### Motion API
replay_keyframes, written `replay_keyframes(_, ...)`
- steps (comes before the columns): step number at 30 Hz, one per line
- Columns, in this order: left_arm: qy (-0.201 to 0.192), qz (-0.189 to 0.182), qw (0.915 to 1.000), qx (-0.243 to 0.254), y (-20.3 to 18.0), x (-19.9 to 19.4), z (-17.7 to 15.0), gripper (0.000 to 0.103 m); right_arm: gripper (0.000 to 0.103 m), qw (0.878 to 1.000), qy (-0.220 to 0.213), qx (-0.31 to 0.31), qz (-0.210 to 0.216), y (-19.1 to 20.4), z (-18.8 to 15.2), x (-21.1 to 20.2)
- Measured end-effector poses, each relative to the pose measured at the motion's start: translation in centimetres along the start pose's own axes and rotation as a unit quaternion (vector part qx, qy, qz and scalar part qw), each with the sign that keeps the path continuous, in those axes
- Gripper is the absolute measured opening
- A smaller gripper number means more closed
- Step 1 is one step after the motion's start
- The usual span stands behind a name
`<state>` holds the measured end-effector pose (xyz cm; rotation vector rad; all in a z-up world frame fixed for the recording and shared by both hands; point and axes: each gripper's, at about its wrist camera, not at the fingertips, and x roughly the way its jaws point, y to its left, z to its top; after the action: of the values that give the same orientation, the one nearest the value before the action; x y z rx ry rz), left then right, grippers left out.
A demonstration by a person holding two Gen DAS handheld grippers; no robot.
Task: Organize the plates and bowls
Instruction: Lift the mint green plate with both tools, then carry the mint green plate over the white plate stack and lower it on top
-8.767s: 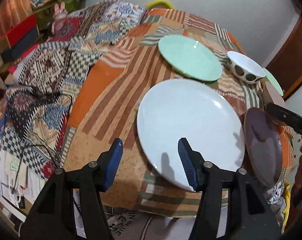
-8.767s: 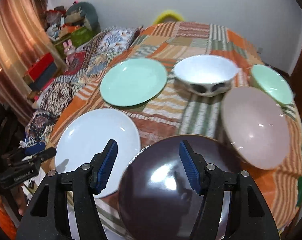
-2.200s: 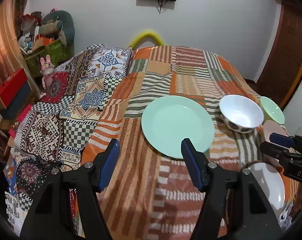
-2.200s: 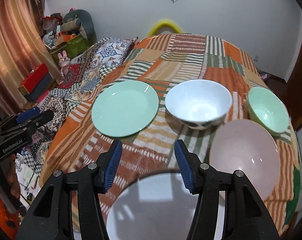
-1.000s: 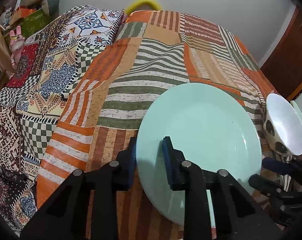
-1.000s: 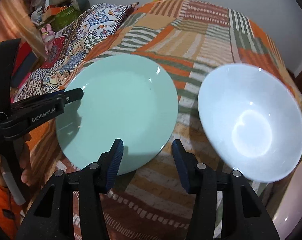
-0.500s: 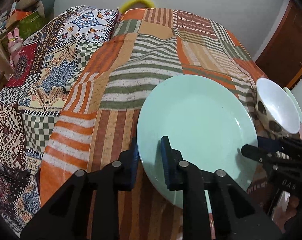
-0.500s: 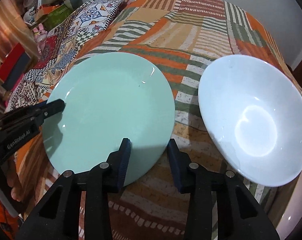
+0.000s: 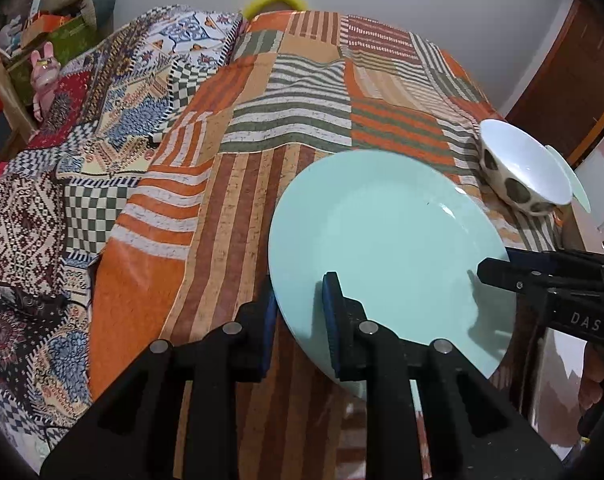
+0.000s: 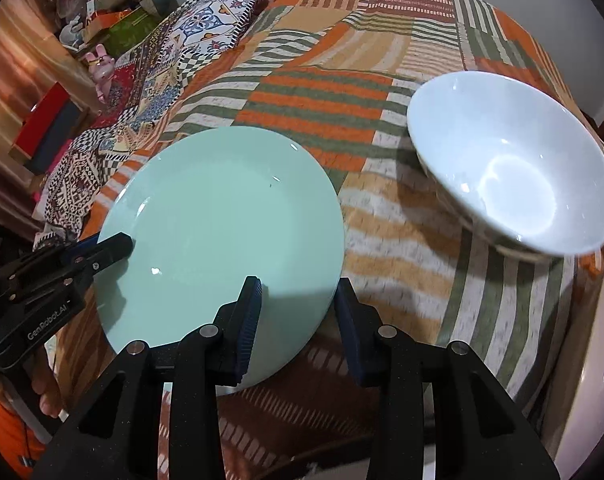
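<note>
The mint-green plate is held tilted clear of the patchwork-covered surface, clenched at its near-left rim by the left tongs and at its near-right rim by the right tongs. The white bowl is seen just right of it. "GenRobot.AI" and "DAS" are legible on the tongs' bodies.

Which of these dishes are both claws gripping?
The mint-green plate: the left claw and right claw pinch its rim, while the white bowl sits untouched.
</note>
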<state>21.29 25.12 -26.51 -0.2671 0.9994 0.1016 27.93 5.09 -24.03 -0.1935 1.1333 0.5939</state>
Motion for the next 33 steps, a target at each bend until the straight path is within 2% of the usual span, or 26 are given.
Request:
replay_keyframes(20,-0.067,0.000,0.9976,0.015,-3.9,-9.7,-2.7,0.022,0.034,0.997,-0.073,0.012,0.030,0.1,-4.0,-8.2)
replay_keyframes(33,-0.103,-0.011,0.9936,0.047,-8.3,-15.2,-5.2,0.022,0.034,0.991,-0.127,0.021,0.024,-1.0,-8.0,-14.1)
